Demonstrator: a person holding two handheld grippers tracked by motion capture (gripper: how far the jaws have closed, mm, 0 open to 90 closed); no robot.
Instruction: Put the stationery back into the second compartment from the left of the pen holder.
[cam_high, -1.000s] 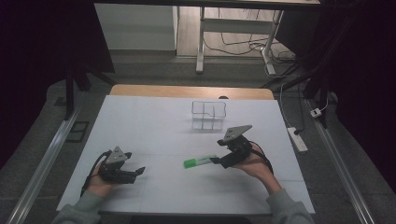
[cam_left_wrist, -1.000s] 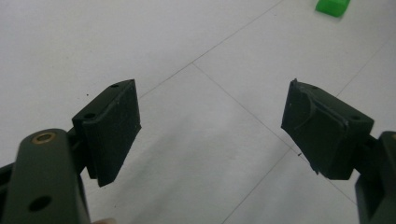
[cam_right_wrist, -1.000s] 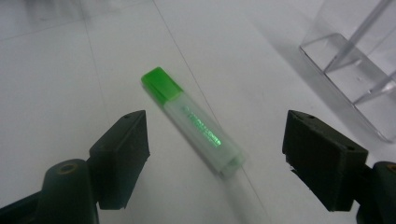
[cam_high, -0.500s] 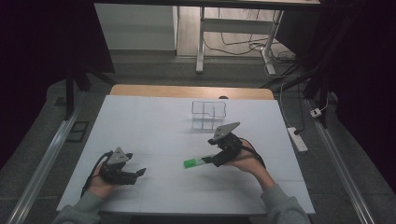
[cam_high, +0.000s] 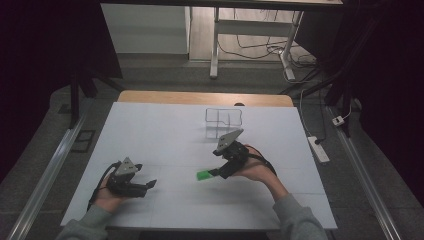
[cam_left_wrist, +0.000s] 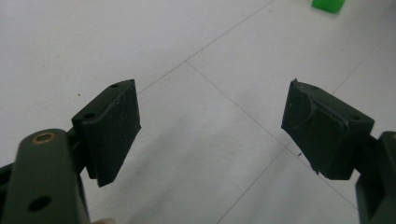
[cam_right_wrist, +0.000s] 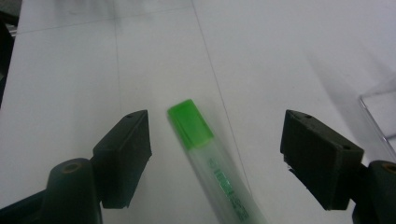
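One white surface (cam_high: 165, 135) carries everything here. At its far middle stands one clear divided holder (cam_high: 223, 117), empty as far as I can tell. My two claws work nearer to me. My left claw (cam_high: 145, 187) rests low on the surface at my left, released and holding nothing, its jaws spread wide in the left gripper view (cam_left_wrist: 210, 135). My right claw (cam_high: 217, 172) sits near the middle, also released, jaws wide apart. Between them lies one highlighter (cam_right_wrist: 210, 158), green cap (cam_high: 202, 175) pointing away from my hand, its pale barrel running back toward the claw and lying closer to one jaw. To grasp it well, I judge I should centre the barrel between the jaws, lower them to the surface, and close across the barrel, not on the cap.
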